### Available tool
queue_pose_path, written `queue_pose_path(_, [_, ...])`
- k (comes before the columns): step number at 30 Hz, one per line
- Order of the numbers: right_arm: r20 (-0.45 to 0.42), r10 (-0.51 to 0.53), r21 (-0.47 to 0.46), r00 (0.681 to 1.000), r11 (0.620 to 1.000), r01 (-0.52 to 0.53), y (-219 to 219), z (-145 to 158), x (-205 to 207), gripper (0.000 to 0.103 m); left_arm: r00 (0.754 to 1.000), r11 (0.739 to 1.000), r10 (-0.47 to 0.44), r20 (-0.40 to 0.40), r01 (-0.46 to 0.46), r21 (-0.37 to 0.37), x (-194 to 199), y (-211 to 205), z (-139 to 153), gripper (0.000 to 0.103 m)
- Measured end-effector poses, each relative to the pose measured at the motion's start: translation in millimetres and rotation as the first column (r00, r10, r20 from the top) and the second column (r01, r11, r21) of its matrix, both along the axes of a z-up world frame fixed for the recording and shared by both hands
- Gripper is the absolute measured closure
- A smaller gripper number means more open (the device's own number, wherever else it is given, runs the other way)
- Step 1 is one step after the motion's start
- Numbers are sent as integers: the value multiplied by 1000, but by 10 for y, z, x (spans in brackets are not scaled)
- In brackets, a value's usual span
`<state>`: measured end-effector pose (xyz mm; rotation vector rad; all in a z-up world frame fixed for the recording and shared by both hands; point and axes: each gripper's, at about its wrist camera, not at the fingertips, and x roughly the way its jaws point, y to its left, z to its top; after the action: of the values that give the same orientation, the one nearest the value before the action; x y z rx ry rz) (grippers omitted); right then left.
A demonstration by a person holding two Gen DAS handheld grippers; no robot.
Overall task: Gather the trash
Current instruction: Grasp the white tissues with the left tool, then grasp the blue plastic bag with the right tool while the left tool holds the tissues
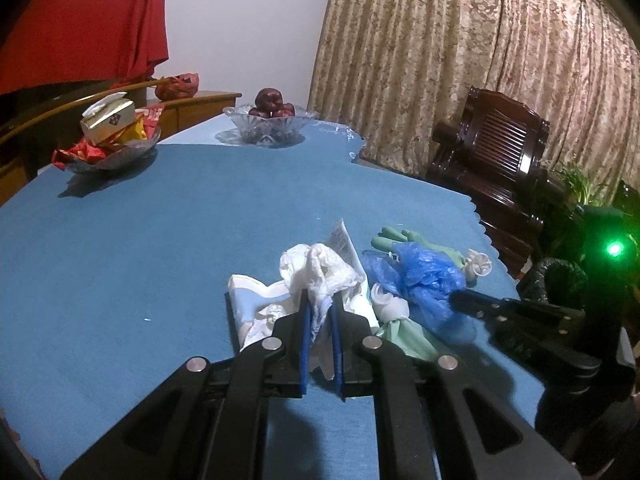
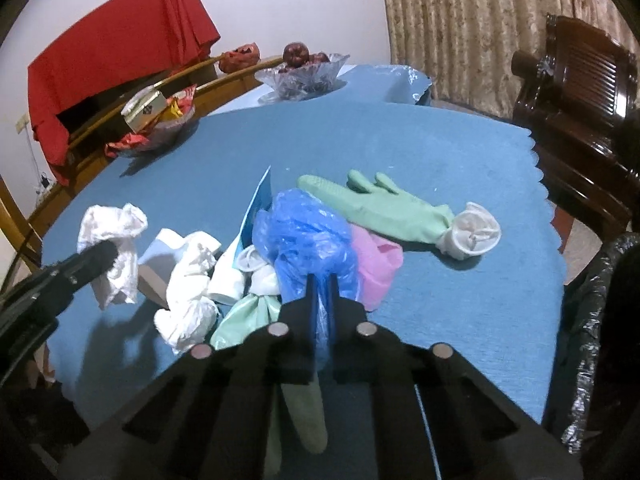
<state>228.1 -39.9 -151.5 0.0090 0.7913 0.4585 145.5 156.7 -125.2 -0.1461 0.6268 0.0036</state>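
A heap of trash lies on the blue tablecloth. My left gripper is shut on a crumpled white plastic bag; it also shows in the right wrist view. My right gripper is shut on a crumpled blue plastic bag, which also shows in the left wrist view. Around them lie a green rubber glove with a white cuff, a pink bag, a white wad, a light green bag and a blue-white paper packet.
A glass bowl of red fruit and a glass dish with snack packets and a box stand at the table's far side. A black-lined bin stands off the right table edge. A dark wooden chair stands by the curtain.
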Motion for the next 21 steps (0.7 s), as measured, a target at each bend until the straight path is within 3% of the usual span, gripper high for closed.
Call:
queue_pose_path(11, [104, -38, 38, 994, 999, 34, -296, 509, -341, 101, 998, 999, -37, 48, 36, 6, -79, -161, 260, 94])
queue_pose_path(21, [169, -114, 60, 979, 993, 105, -719, 858, -578, 101, 987, 993, -121, 101, 121, 12, -117, -593, 538, 94])
